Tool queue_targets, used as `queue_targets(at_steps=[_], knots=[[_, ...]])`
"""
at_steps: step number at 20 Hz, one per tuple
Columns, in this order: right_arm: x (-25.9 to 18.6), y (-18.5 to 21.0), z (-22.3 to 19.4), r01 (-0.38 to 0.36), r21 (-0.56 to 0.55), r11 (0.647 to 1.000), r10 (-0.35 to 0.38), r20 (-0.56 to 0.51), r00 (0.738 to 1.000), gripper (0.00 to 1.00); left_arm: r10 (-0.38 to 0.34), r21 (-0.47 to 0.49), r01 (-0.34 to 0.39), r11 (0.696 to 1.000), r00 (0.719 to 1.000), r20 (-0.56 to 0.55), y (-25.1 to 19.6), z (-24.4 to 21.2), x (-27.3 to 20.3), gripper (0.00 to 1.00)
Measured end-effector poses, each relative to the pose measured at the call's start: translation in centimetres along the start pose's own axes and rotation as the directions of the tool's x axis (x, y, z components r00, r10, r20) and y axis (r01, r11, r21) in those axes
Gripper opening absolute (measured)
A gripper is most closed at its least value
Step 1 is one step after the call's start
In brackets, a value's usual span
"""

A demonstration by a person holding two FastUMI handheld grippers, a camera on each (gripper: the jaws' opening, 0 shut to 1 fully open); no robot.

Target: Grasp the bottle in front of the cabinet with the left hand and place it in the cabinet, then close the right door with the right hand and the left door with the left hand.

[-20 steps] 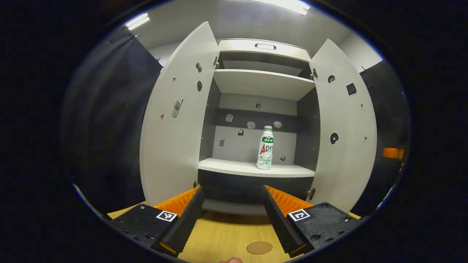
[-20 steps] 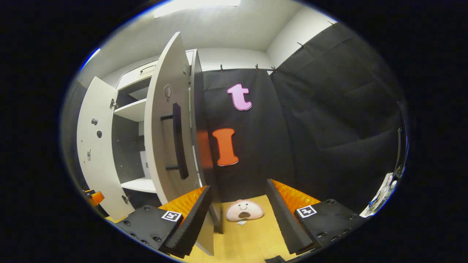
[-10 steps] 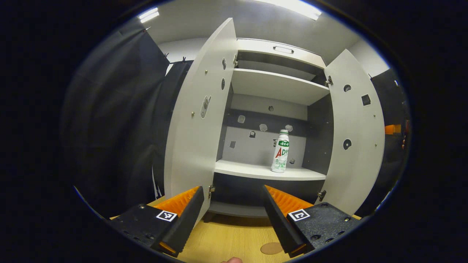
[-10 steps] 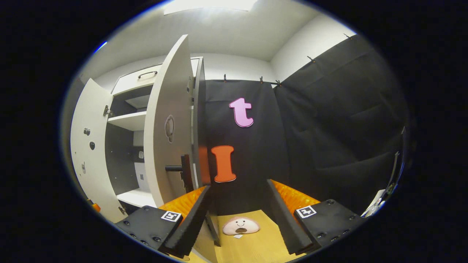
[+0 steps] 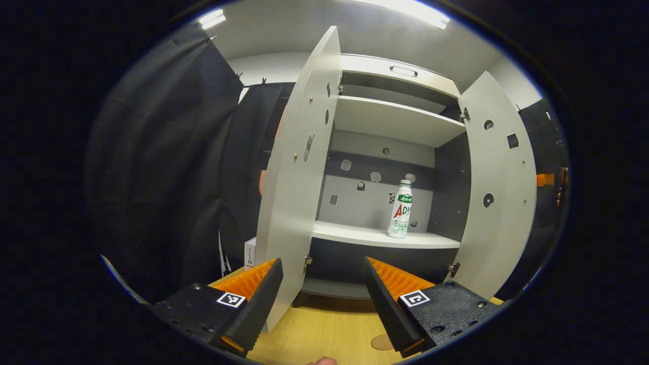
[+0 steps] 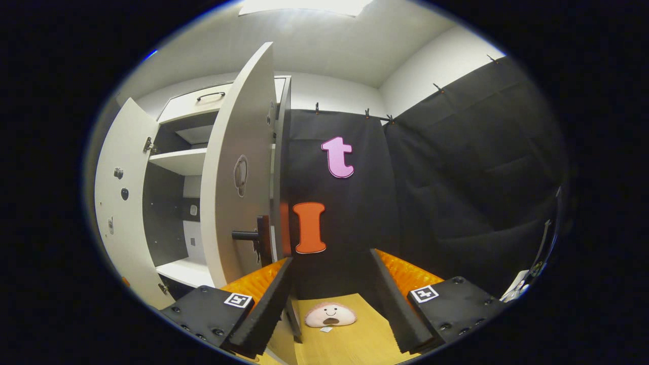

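Observation:
A white bottle with a green label (image 5: 400, 209) stands upright on the right part of the lower shelf (image 5: 375, 236) of the grey cabinet. Both doors are open. In the left gripper view the left door (image 5: 296, 177) is nearly edge-on, and the right door (image 5: 499, 203) swings out on the far side. My left gripper (image 5: 322, 299) is open and empty, back from the cabinet, its left finger near the left door's bottom edge. My right gripper (image 6: 329, 299) is open and empty beside the right door's (image 6: 238, 167) outer face, just right of its black handle (image 6: 261, 243).
A pink plush face (image 6: 330, 315) lies on the wooden table (image 6: 355, 344) between the right gripper's fingers. A brown round disc (image 5: 381, 342) sits on the table before the cabinet. A small white box (image 5: 249, 253) stands behind the left door. A drawer (image 5: 403, 71) tops the cabinet.
My left gripper has drifted left, so the left door now looks nearly edge-on and the bottle sits further right in view. My right gripper has shifted slightly beside the right door. Doors and bottle are unmoved.

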State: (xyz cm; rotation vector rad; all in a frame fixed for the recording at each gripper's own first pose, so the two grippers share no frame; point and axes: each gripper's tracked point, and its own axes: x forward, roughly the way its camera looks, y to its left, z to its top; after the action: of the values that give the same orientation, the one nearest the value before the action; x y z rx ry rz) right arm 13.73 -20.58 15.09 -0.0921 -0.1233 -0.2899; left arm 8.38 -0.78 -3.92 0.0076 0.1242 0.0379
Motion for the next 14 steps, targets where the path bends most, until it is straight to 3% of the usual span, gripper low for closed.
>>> queue_targets(at_steps=[3, 7, 14], knots=[[-0.2, 1.1, 0.3, -0.011, -0.040, 0.999, 0.011, 0.016, 1.000, 0.97, -0.019, 0.006, 0.019, 1.000, 1.000, 0.011, -0.7, 0.3, 0.3, 0.95], [-0.8, 4.3, 0.0, -0.086, -0.019, 0.996, 0.086, -0.005, 0.996, 0.97, -0.061, -0.011, 0.061, 0.998, 0.998, 0.015, -1.9, 0.5, 0.3, 0.95], [-0.6, 11.1, -0.2, -0.230, -0.004, 0.973, 0.230, -0.025, 0.973, 0.97, -0.008, -0.007, 0.009, 1.000, 0.999, 0.048, 0.2, 1.7, -0.9, 0.95]])
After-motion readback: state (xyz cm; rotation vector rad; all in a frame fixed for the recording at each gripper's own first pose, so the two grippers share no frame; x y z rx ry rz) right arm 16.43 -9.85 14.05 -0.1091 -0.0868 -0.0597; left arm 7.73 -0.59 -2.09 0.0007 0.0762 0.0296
